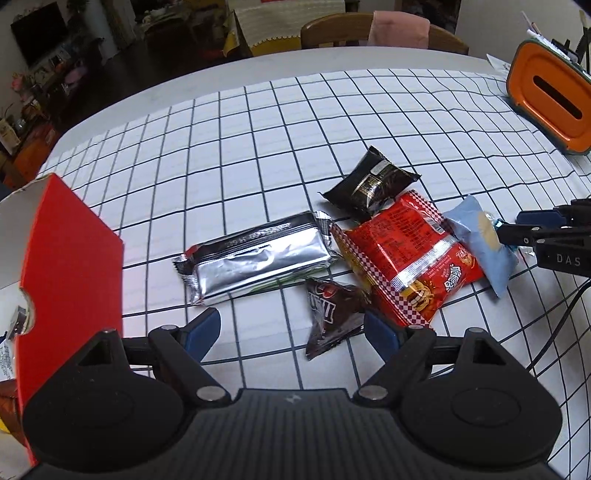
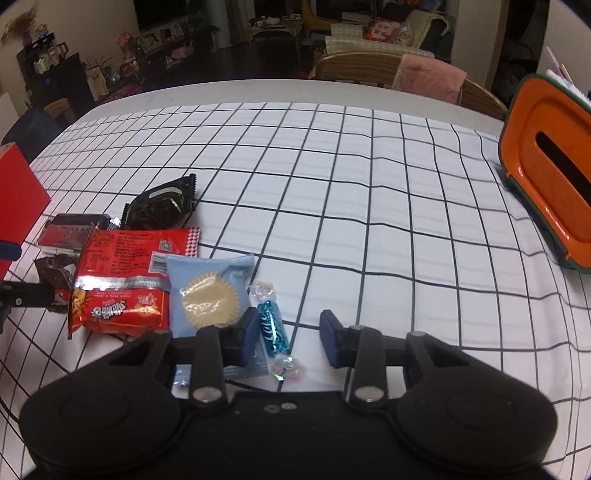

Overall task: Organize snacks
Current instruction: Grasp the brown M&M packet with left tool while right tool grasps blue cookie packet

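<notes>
Snacks lie in a loose heap on the checked tablecloth: a silver foil pack [image 1: 255, 254], a brown M&M's bag [image 1: 332, 325], a red snack bag [image 1: 406, 254], a black packet [image 1: 369, 184] and a light blue packet [image 1: 480, 243]. My left gripper [image 1: 291, 332] is open, low over the cloth, with the M&M's bag between its fingers. My right gripper [image 2: 290, 339] is open above a blue wrapped candy [image 2: 271, 325], beside the light blue packet [image 2: 208, 295] and the red bag [image 2: 125, 280]. A red box [image 1: 70, 266] stands at the left.
An orange tissue box [image 1: 550, 96] stands at the far right of the table [image 2: 258, 88]; it also shows in the right wrist view [image 2: 554, 173]. Wooden chairs [image 1: 373, 33] stand behind the far edge. A cable [image 1: 554, 332] trails from the right gripper.
</notes>
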`<state>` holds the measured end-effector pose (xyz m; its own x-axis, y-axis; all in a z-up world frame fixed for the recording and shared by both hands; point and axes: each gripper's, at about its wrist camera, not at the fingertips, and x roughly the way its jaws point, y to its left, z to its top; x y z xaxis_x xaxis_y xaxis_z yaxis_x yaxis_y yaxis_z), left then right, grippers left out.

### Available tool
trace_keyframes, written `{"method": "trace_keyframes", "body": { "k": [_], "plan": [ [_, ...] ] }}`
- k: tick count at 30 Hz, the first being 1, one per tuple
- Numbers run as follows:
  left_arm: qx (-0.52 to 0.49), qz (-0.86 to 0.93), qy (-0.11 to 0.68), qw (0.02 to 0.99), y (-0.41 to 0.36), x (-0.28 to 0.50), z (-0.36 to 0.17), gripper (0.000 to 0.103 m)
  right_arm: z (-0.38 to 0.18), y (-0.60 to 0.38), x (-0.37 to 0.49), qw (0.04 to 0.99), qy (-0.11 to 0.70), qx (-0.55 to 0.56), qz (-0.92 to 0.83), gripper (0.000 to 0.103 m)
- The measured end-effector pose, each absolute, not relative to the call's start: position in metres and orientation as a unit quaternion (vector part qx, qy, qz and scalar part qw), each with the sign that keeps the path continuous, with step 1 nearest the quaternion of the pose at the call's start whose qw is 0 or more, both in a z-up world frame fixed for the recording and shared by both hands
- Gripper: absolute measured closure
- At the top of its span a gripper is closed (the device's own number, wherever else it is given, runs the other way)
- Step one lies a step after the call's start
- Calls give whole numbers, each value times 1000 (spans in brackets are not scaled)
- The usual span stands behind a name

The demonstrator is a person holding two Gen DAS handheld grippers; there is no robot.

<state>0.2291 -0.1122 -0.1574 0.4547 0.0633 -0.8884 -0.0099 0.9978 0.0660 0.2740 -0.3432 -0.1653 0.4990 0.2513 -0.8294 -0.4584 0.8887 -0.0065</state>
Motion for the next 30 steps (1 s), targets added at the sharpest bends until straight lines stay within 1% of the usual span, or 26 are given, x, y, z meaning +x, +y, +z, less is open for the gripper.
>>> {"method": "trace_keyframes", "body": {
  "k": [2,4,6,8,9,11,12,13,14,17,20,26,30],
  "plan": [
    [26,17,524,851,-113,232,-159,18,-165,-337,270,859,449,-131,210,71],
    [22,13,527,850,-113,234,-161,18,-166,-333,268,858,444,-143,214,72],
    [18,8,529,849,-112,236,-162,21,-165,-333,268,858,445,-139,217,72],
    [17,1,533,846,-113,239,-165,33,-166,-335,269,857,446,-136,221,72],
    [16,-4,536,844,-114,240,-166,35,-166,-335,271,856,447,-139,222,72],
    [15,-10,538,843,-116,243,-168,44,-167,-335,274,853,450,-144,223,72],
    [16,-12,538,843,-117,244,-168,46,-168,-335,275,851,452,-143,225,72],
    [15,-16,538,843,-117,245,-168,53,-168,-335,275,850,454,-143,225,72],
    [14,-20,538,842,-118,246,-169,62,-168,-336,275,851,453,-142,226,72],
    [10,-26,539,842,-118,247,-169,73,-168,-339,271,852,451,-137,229,72],
    [2,-35,535,844,-115,245,-168,77,-168,-339,267,852,449,-140,230,72],
    [-11,-30,533,845,-111,233,-163,77,-165,-340,258,852,450,-140,230,74],
    [-22,-25,532,846,-106,224,-158,77,-149,-341,248,859,436,-112,241,73]
  ]
}}
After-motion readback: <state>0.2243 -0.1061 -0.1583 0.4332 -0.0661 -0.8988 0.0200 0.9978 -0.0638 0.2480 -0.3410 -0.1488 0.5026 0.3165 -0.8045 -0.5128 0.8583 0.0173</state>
